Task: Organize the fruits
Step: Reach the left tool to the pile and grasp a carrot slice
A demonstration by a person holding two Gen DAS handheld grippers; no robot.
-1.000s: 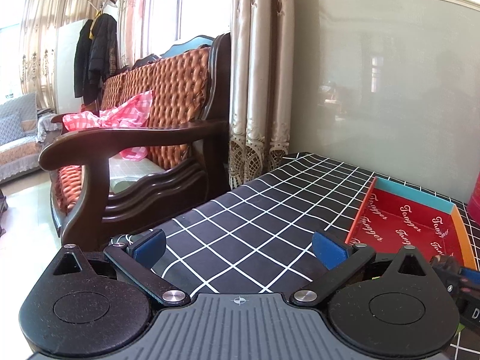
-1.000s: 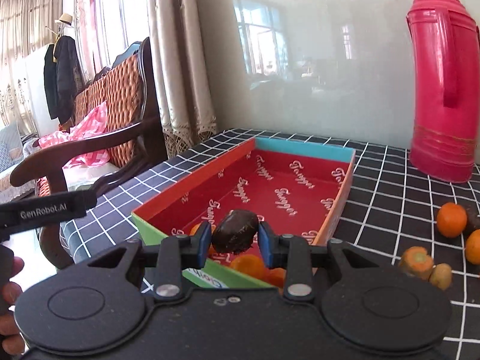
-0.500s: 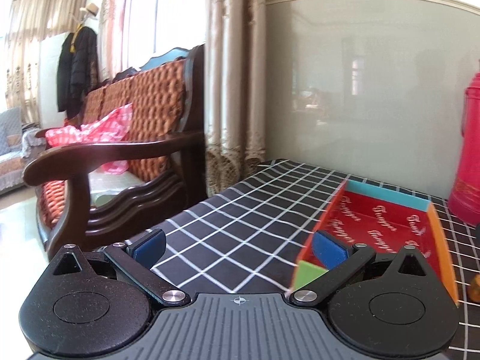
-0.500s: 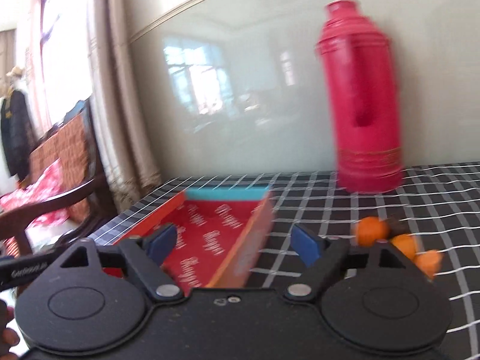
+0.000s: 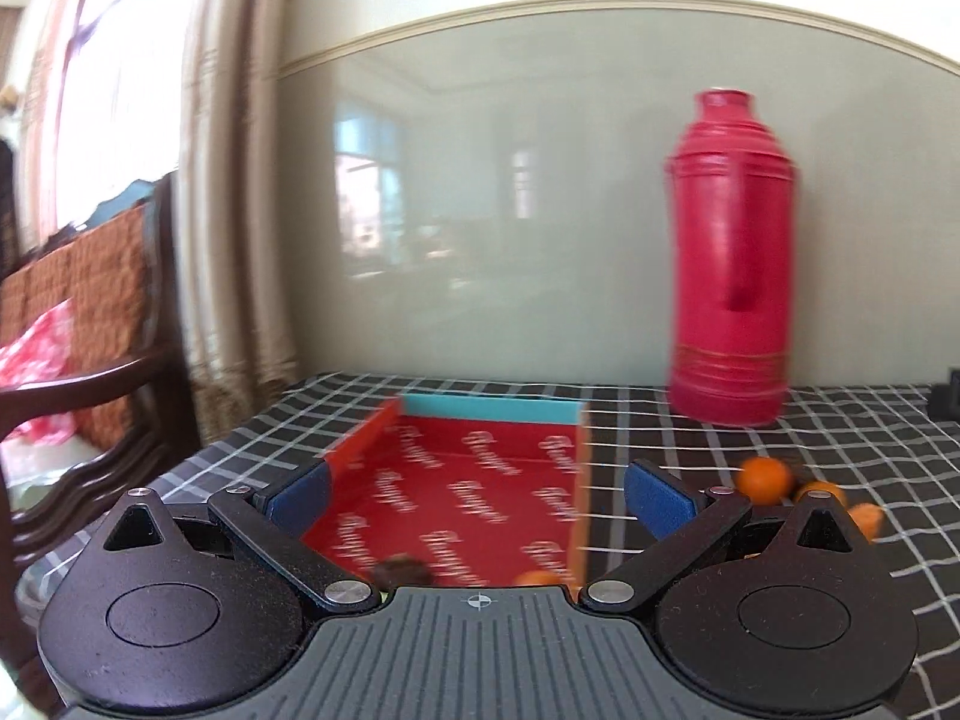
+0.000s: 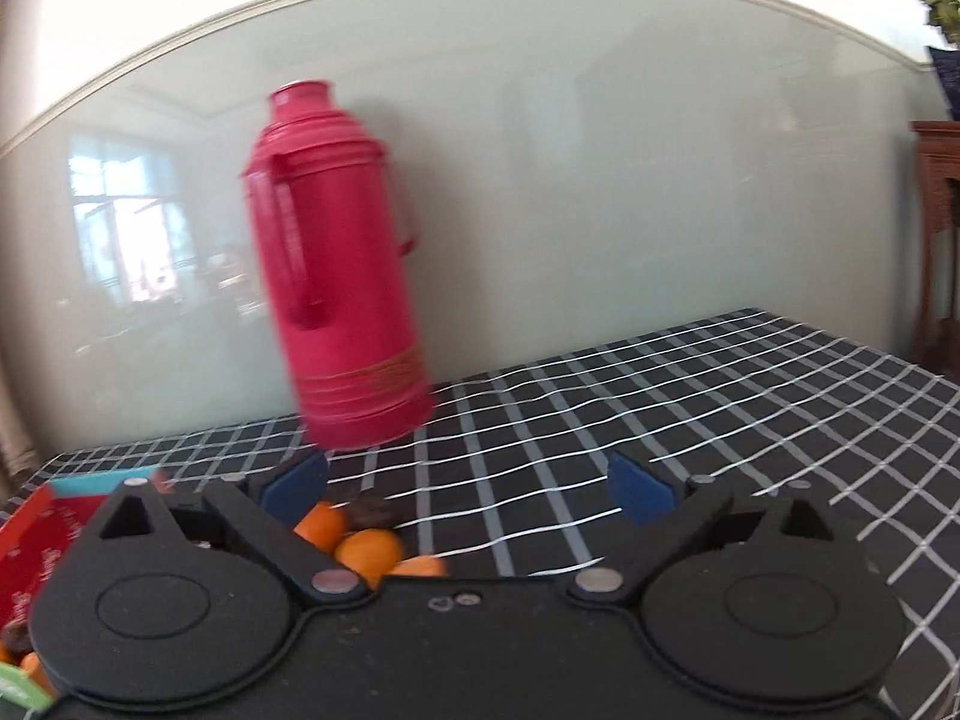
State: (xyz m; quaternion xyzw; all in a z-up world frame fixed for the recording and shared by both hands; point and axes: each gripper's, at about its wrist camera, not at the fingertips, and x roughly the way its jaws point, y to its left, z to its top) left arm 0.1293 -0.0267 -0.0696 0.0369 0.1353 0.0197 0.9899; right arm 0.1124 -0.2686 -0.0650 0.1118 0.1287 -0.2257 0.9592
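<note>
A red tray (image 5: 492,408) with a teal far wall lies on the checked table. In its near end sit a dark brown fruit (image 5: 402,570) and an orange (image 5: 540,577). My left gripper (image 5: 477,492) hovers open over the tray, nothing between its blue pads. Loose oranges (image 5: 765,479) lie right of the tray. In the right wrist view my right gripper (image 6: 468,489) is opening its jaws with nothing between them; just beyond its left pad lie oranges (image 6: 367,549) and a dark fruit (image 6: 369,510). The tray (image 6: 36,516) shows at the left edge.
A tall red thermos (image 5: 729,258) (image 6: 336,264) stands near the wall behind the fruit. A wooden armchair (image 5: 90,372) and curtain sit left of the table. Checked cloth (image 6: 720,396) stretches to the right.
The right gripper let go of the dark fruit over the tray, opened wide and swung right to the loose fruit. The left gripper swung right from the armchair to the tray.
</note>
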